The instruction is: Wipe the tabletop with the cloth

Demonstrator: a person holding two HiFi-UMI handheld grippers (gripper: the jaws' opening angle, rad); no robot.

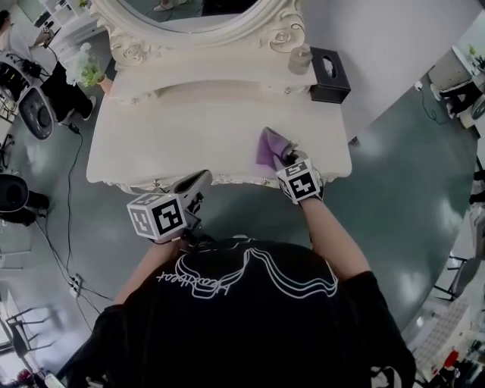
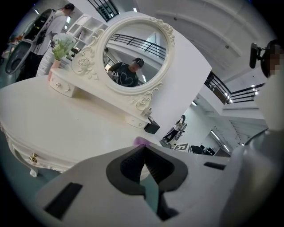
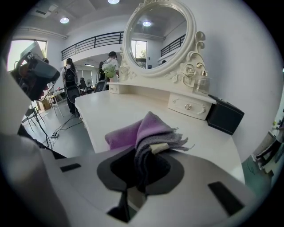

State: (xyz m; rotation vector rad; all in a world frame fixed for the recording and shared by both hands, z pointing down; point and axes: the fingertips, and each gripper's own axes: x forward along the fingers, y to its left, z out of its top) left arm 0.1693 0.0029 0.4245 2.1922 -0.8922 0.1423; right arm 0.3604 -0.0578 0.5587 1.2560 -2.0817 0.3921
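Observation:
A purple cloth (image 1: 271, 146) (image 3: 141, 129) rests on the cream dressing table (image 1: 167, 144) near its front right edge. My right gripper (image 1: 292, 159) (image 3: 144, 166) is shut on the cloth, whose folds bunch up between the jaws. My left gripper (image 1: 198, 182) (image 2: 143, 153) hangs at the table's front edge, left of the cloth, shut with nothing in it. Only a sliver of the cloth (image 2: 141, 141) shows past the left jaws.
An oval mirror (image 1: 198, 17) in an ornate frame stands at the back on a low drawer shelf (image 1: 220, 83). A black box (image 1: 329, 74) and a small bottle (image 1: 300, 59) sit at the back right, a plant (image 1: 92, 76) at the back left. Cables (image 1: 72, 227) lie on the floor.

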